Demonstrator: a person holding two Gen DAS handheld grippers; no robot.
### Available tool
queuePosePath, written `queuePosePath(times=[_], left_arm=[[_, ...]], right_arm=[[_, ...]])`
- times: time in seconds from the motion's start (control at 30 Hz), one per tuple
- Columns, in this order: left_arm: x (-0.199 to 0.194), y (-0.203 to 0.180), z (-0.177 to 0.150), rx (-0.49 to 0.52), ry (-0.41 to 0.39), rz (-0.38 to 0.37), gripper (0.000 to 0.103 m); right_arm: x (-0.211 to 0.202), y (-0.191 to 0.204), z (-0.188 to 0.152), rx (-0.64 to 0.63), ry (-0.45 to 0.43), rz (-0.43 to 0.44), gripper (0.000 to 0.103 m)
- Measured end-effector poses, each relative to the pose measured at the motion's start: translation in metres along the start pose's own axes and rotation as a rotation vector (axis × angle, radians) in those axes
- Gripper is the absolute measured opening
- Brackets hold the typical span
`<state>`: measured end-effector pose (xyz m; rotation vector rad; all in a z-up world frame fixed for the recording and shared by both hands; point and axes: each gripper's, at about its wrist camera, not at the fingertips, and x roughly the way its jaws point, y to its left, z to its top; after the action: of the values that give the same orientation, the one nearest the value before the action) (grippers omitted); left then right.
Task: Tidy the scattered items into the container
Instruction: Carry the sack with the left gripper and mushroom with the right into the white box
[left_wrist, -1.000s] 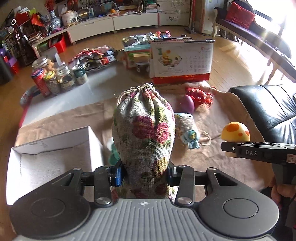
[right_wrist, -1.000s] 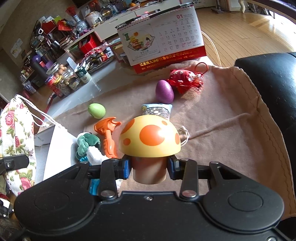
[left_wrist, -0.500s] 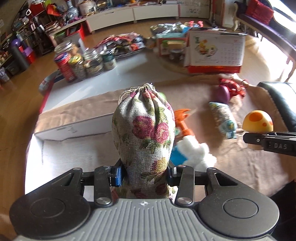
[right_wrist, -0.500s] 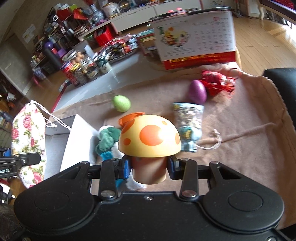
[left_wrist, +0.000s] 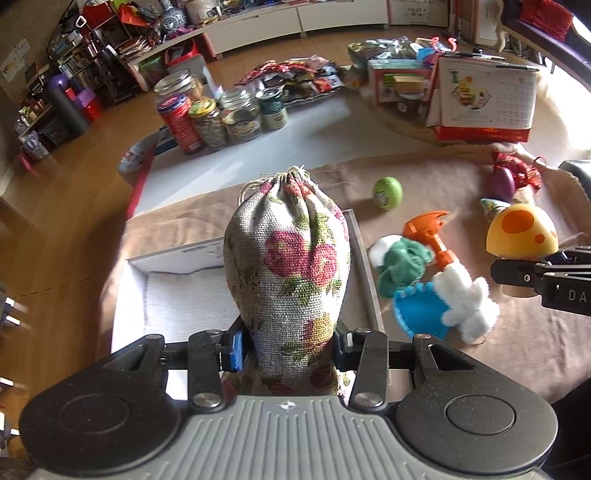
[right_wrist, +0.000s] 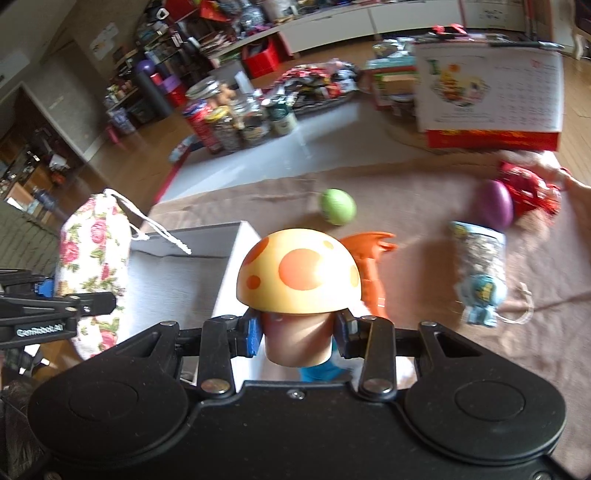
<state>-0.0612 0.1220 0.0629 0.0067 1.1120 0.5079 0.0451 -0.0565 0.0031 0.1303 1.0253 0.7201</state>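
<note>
Burlap printed with roses makes up the drawstring pouch (left_wrist: 287, 273), pinched at its base by the left hand-held gripper (left_wrist: 287, 349); its long axis runs upright, tied neck pointing away from the camera, above the white box (left_wrist: 364, 266). A second ago the pouch hung to the right of the box; now it is over the opening. To the right, the right hand-held gripper (right_wrist: 298, 334) clamps the stem of a yellow mushroom toy (right_wrist: 298, 273), cap up, near the box's right wall. A tan cloth (left_wrist: 424, 173) covers the surface, carrying a green egg (left_wrist: 387, 192), a purple egg (right_wrist: 494, 205) and an orange sprayer (left_wrist: 430, 234). Farther off stand jars (left_wrist: 221, 118) and a calendar (left_wrist: 484, 99), in a cluttered room with a wooden floor.
</note>
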Motion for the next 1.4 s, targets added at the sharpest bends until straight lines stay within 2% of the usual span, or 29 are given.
queuePosePath(times=[0.4,0.73,1.07,1.4], left_arm=[[0.023,0.043,-0.019,0.003,0.083,0.094,0.044],[0.056,0.082,-0.019,-0.033,0.145,0.107,0.044],[0.107,0.109,-0.005,-0.059,0.193,0.126,0.044],[0.158,0.102,-0.023,-0.044,0.281,0.082,0.044]], right_arm=[[0.029,0.071,0.008,-0.083,0.040,0.087,0.041],[0.069,0.120,0.010,-0.128,0.108,0.102,0.041],[0.112,0.134,0.009,-0.113,0.184,0.051,0.041],[0.147,0.139,-0.001,-0.094,0.261,0.026,0.041]])
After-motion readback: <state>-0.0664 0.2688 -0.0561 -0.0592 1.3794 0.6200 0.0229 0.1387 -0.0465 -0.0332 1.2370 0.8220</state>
